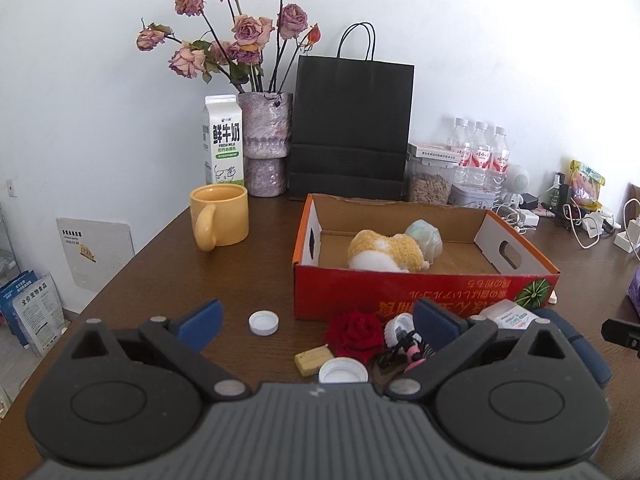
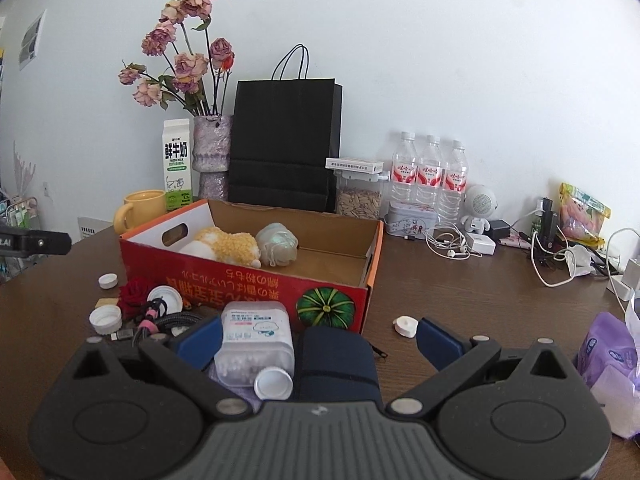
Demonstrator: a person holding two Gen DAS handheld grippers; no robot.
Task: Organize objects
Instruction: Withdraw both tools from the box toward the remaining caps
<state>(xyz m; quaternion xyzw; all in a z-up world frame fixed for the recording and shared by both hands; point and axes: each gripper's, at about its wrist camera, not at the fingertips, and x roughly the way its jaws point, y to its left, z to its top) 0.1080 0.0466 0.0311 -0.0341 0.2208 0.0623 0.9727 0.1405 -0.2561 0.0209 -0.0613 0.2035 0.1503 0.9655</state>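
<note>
Both claws (image 1: 318,322) (image 2: 318,338) wide open, empty.

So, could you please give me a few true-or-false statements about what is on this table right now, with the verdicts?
1. The red cardboard box holds a yellow-and-white plush toy and a pale green shell-shaped object. True.
2. The yellow ceramic mug sits inside the box. False: it stands on the brown wooden table, left of the box.
3. The left gripper is shut on the red fabric rose. False: it is open and the rose lies free on the table.
4. The right gripper is open and holds nothing. True.
5. The black paper bag lies flat. False: it stands upright at the wall.
</note>
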